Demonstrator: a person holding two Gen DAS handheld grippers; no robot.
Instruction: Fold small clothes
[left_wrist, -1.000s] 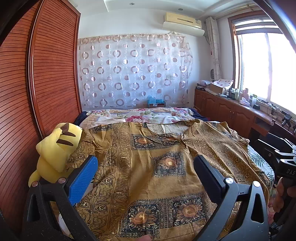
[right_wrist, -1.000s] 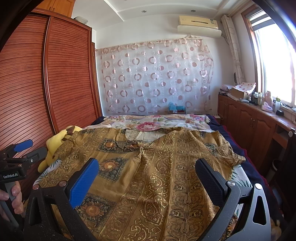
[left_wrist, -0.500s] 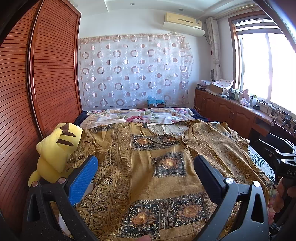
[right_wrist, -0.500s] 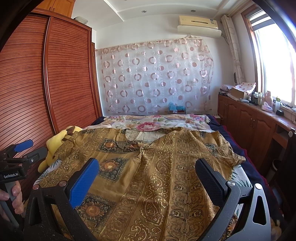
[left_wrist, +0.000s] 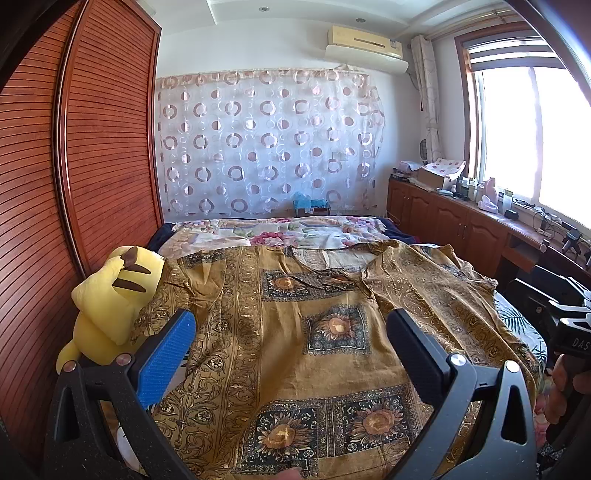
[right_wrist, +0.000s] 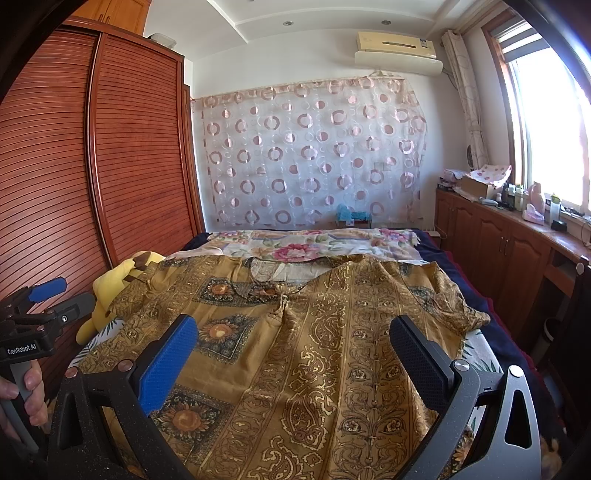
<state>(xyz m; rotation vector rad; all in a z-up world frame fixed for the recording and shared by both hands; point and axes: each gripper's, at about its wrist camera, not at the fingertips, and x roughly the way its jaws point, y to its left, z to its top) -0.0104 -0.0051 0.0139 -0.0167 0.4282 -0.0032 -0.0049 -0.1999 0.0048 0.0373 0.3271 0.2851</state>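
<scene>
A mustard-gold patterned shirt (left_wrist: 295, 332) (right_wrist: 314, 350) with sunflower squares lies spread flat across the bed, collar toward the far end, sleeves out to both sides. My left gripper (left_wrist: 291, 332) hovers open above the shirt's lower left half, nothing between its fingers. My right gripper (right_wrist: 291, 332) hovers open over the shirt's lower right half, also holding nothing. The left gripper's handle and a hand show at the left edge of the right wrist view.
A yellow plush toy (left_wrist: 107, 306) (right_wrist: 110, 291) sits at the bed's left edge against the red-brown slatted wardrobe (left_wrist: 74, 184). A floral sheet (left_wrist: 277, 236) covers the far bed. Wooden cabinets (right_wrist: 498, 251) with clutter run under the window on the right.
</scene>
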